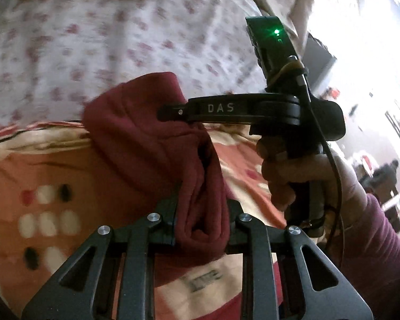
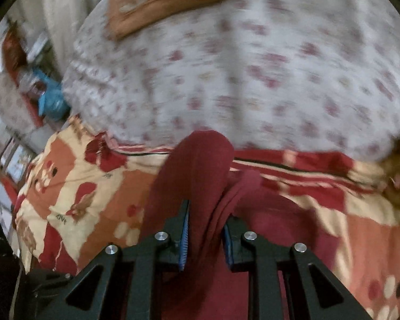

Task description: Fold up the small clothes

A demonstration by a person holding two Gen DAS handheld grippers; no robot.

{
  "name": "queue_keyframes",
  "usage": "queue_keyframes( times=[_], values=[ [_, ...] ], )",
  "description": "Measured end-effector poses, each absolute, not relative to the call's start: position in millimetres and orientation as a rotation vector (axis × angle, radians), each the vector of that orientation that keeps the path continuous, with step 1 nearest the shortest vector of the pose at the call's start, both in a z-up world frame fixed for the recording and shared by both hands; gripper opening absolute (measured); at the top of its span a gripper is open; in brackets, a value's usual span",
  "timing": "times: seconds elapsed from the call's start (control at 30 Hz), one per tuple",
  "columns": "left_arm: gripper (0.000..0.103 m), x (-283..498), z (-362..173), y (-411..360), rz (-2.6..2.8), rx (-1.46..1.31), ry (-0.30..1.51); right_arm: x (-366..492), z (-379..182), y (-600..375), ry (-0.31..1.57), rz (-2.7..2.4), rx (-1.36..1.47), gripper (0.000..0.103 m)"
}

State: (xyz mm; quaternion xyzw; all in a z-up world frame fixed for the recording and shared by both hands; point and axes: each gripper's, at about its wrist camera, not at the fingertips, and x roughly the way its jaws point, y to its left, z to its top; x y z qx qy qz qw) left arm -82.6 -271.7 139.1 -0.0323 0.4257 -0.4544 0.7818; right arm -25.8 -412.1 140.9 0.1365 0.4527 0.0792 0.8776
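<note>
Both grippers clenched on maroon garment (image 1: 152,144): left gripper (image 1: 202,226) grips near end, right gripper (image 1: 173,112) far end; garment's long axis runs between them above bedspread (image 2: 80,186).

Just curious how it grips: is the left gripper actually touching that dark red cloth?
Touching. In the left wrist view the left gripper has the dark red cloth bunched between its fingers, pressed against both.
</note>
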Motion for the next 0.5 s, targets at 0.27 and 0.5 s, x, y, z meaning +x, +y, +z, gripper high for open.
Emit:
queue_keyframes(
  times=[0.27, 0.5],
  values=[
    [0.022, -105.2, 87.8, -357.4, -0.994, 0.07, 1.051, -58.4, 74.5, -499.7, 1.004, -0.025, 0.397, 0.02],
    [0.058, -98.9, 114.2, -331.7, -1.045, 0.014, 1.089, -72.8, 61.1, -526.9, 0.988, -0.01, 0.505, 0.026]
  ],
)
